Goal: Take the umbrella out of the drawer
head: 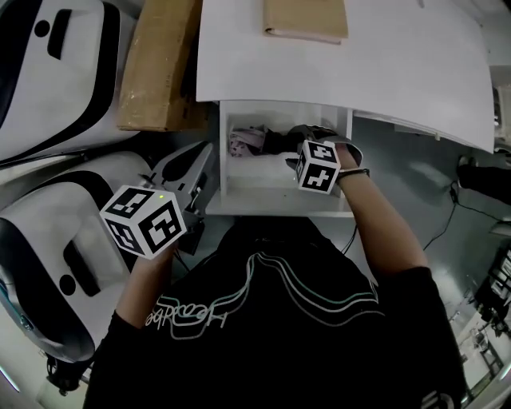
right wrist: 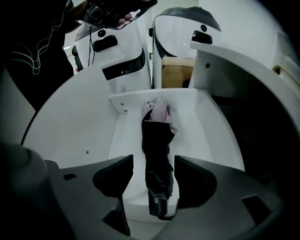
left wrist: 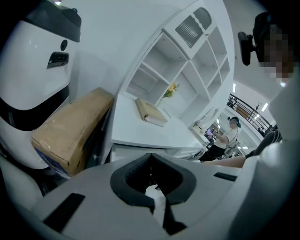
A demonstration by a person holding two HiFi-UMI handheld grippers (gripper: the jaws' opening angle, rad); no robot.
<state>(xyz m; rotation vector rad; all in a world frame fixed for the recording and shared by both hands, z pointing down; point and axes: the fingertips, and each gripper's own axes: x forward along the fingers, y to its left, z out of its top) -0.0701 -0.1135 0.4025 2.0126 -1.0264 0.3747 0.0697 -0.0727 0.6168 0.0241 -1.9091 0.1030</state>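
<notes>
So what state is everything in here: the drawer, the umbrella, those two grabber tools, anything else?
Drawer: pulled open under the desk.
Umbrella: folded, lying in the drawer, not gripped yet.
Right gripper: open, one jaw on each side of the umbrella, not touching it.
Left gripper: shut, empty, held away from the drawer.
Book: closed, flat on the desk.
Cardboard box: closed, beside the desk.
</notes>
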